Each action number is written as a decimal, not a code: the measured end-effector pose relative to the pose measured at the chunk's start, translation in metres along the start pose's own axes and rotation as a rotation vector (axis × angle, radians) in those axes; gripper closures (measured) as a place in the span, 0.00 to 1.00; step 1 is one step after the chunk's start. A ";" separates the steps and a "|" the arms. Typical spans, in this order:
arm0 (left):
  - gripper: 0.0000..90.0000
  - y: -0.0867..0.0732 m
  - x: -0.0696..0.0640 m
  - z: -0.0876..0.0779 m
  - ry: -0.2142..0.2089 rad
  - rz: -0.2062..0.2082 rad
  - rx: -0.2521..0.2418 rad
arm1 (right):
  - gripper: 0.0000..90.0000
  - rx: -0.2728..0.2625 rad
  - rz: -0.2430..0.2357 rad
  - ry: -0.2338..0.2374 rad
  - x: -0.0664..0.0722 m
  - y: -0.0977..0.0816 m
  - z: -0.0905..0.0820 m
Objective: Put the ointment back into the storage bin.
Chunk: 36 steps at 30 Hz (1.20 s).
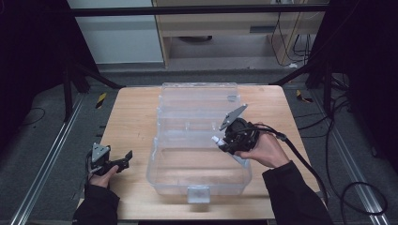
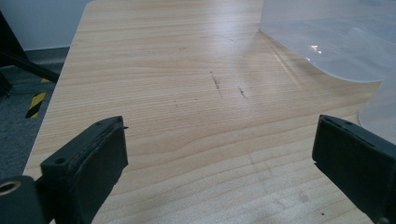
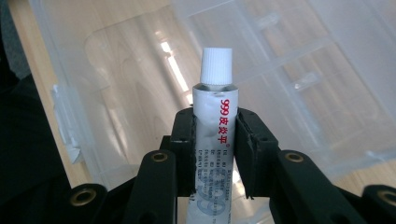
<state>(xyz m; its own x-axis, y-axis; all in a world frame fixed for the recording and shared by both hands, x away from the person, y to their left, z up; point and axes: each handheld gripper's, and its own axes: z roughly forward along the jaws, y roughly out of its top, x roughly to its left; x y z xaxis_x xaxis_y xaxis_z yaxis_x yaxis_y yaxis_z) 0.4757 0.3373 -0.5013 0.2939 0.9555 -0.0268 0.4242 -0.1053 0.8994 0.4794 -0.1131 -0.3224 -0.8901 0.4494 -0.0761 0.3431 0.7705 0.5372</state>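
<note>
A clear plastic storage box lies open in the middle of the wooden table, its lid folded back. My right gripper hangs over the box's right side, shut on a white ointment tube with a ribbed white cap and red print. The tube points its cap left over the box interior. My left gripper rests low near the table's front left, open, jaws wide apart with bare wood between them. The box's rounded corner shows at the upper right of the left gripper view.
The wooden table has bare surface to the left of the box. Black frame bars and a grey floor with cables surround the table. A yellow-black floor marker lies beyond the table's back left corner.
</note>
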 end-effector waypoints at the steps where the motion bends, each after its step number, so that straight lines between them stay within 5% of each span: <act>1: 0.03 0.000 0.000 0.000 0.000 0.000 0.000 | 0.78 0.010 -0.011 0.005 0.001 0.000 0.002; 22: 0.03 0.000 0.000 0.000 -0.003 0.000 0.000 | 0.78 0.155 -0.201 0.109 0.016 -0.003 0.048; 36: 0.03 0.000 0.000 0.000 -0.004 -0.001 0.000 | 0.78 0.229 -0.242 0.155 0.016 -0.017 0.072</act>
<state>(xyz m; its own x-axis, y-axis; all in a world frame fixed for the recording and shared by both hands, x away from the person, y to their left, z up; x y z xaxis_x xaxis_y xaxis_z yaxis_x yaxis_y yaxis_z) 0.4758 0.3376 -0.5013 0.2965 0.9546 -0.0298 0.4243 -0.1037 0.8996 0.4806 -0.0862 -0.3936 -0.9825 0.1818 -0.0406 0.1600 0.9353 0.3158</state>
